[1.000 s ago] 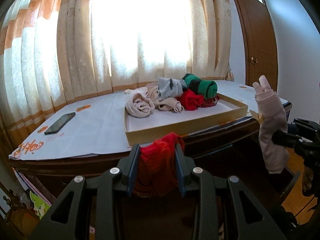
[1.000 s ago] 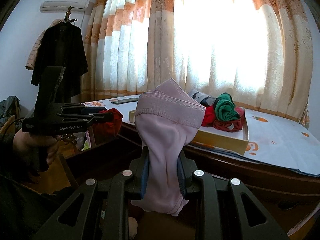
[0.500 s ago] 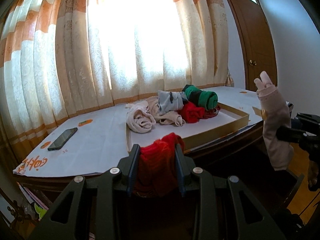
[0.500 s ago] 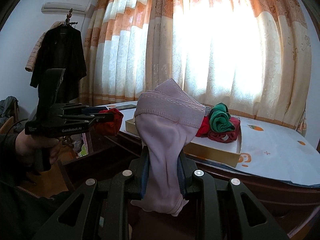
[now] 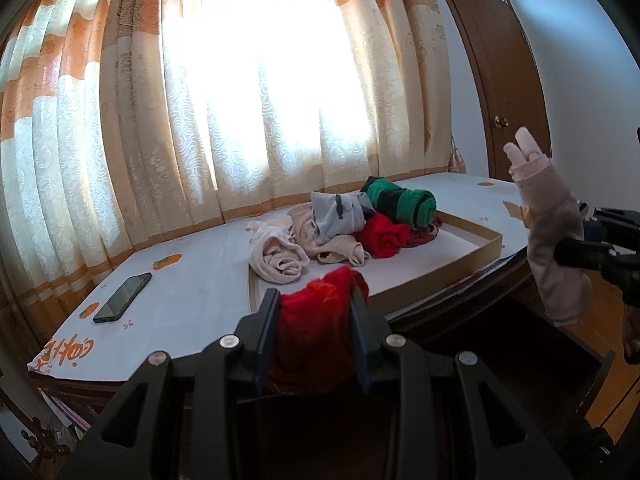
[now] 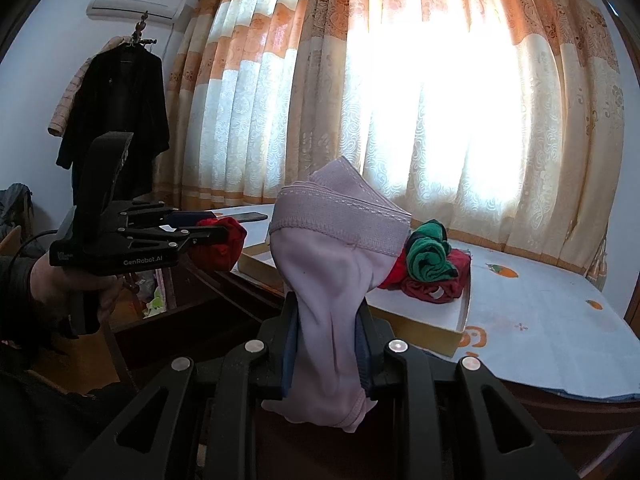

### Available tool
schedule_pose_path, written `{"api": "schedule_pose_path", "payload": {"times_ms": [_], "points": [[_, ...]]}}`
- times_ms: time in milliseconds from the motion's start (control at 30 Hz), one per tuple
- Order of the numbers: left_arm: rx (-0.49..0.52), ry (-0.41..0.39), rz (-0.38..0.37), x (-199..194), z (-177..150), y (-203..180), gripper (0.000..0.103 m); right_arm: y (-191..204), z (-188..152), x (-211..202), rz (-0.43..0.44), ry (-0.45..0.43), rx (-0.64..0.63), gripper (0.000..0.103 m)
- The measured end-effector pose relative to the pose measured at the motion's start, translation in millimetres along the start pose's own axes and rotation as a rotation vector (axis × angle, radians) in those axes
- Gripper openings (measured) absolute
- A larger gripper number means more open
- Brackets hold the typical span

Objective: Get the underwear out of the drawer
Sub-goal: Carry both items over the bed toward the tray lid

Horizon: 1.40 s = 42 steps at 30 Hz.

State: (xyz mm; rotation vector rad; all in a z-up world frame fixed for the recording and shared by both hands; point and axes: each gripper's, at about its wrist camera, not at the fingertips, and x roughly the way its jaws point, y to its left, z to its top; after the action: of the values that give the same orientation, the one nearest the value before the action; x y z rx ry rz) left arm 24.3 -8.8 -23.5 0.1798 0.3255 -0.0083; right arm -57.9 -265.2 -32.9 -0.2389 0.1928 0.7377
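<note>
Left gripper (image 5: 314, 308) clenched on a bunched red underwear (image 5: 316, 328), the cloth pinched between both blue-padded fingers (image 5: 267, 328) and held in front of the near edge of the worktop (image 5: 192, 292). Right gripper (image 6: 327, 320) grasping a pale pink underwear (image 6: 336, 276), whose waistband stands upright above the fingers while the rest hangs below them. In the left wrist view the pink underwear appears at far right, beside the open dark wooden drawer (image 5: 560, 360) below the worktop. On the worktop, a shallow cardboard tray (image 5: 440, 280) carries a heap of rolled garments (image 5: 348, 228): cream, grey, red and green-and-black. A black phone (image 5: 123, 297) lies to the left of the tray, well apart. A patterned curtain (image 5: 260, 92) hangs behind.
</note>
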Motion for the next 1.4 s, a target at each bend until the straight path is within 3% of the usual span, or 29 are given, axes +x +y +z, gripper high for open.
{"api": "schedule_pose_path", "payload": {"times_ms": [767,1400], "points": [[0.063,0.039,-0.014,38.0,28.4,2.8,0.032,-35.1,29.1,21.8,-0.040,0.036,-0.010,0.027],[0.036,0.107,-0.051,79.0,58.5,12.3,0.032,-67.0,52.3,59.2,-0.085,0.090,-0.012,0.027]]}}
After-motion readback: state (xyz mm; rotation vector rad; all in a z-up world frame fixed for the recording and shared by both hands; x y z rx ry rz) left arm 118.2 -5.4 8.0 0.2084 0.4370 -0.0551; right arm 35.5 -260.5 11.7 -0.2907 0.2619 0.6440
